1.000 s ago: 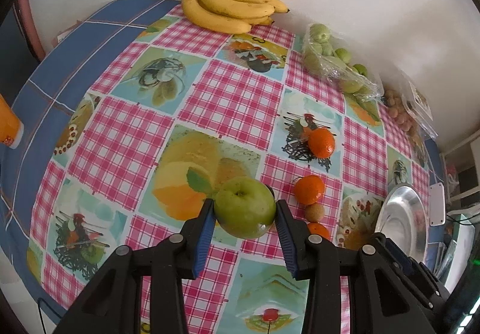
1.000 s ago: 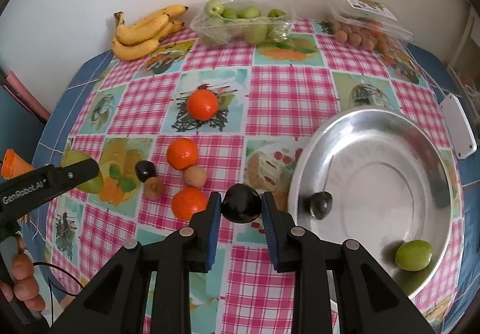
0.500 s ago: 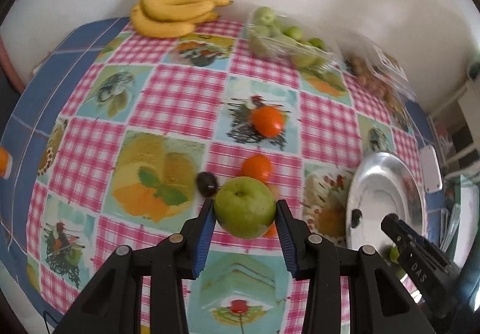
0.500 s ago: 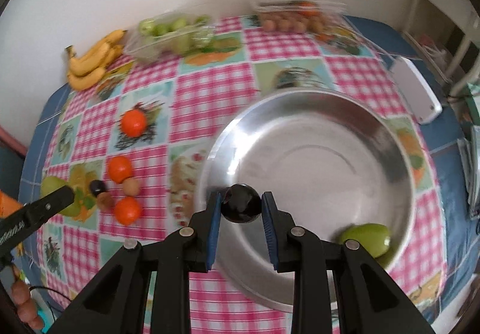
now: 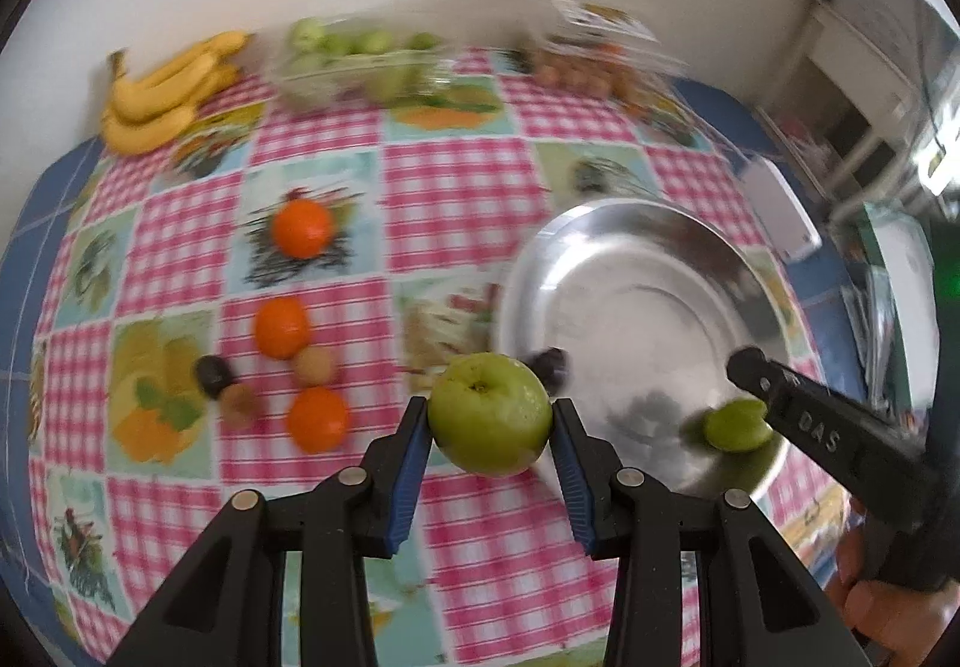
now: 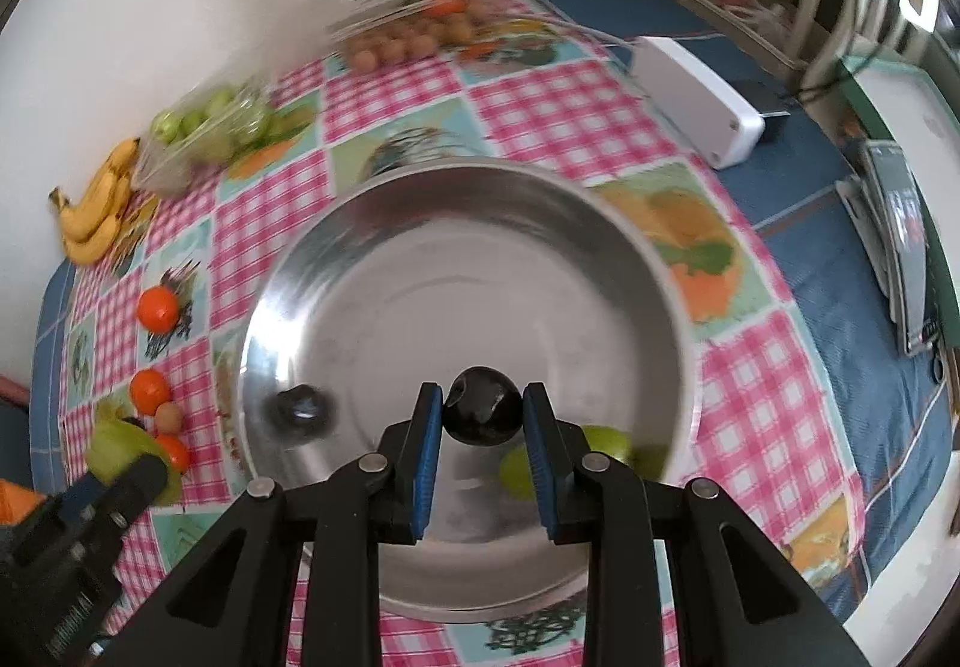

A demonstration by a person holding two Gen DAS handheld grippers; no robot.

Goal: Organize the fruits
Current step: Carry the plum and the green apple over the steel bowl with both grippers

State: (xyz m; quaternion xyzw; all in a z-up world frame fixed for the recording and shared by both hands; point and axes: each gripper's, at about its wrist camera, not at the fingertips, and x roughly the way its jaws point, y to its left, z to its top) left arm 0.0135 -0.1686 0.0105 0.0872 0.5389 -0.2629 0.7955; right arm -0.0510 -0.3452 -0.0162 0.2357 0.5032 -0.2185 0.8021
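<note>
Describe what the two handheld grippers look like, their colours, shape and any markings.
Both the left gripper and the right gripper are matte black plastic with two angular fingers, blue ribbed pads inside each fingertip and round silver pivot pins. Seen from the left camera, the right gripper's side carries pale raised lettering. A bare hand grips its handle; no sleeve shows.

The left tool (image 5: pixel 491 421) points steeply down, its blue pads pressed on a green apple (image 5: pixel 489 412). The right tool (image 6: pixel 482 415) also tilts steeply down, clamped on a dark plum (image 6: pixel 483 406).
</note>
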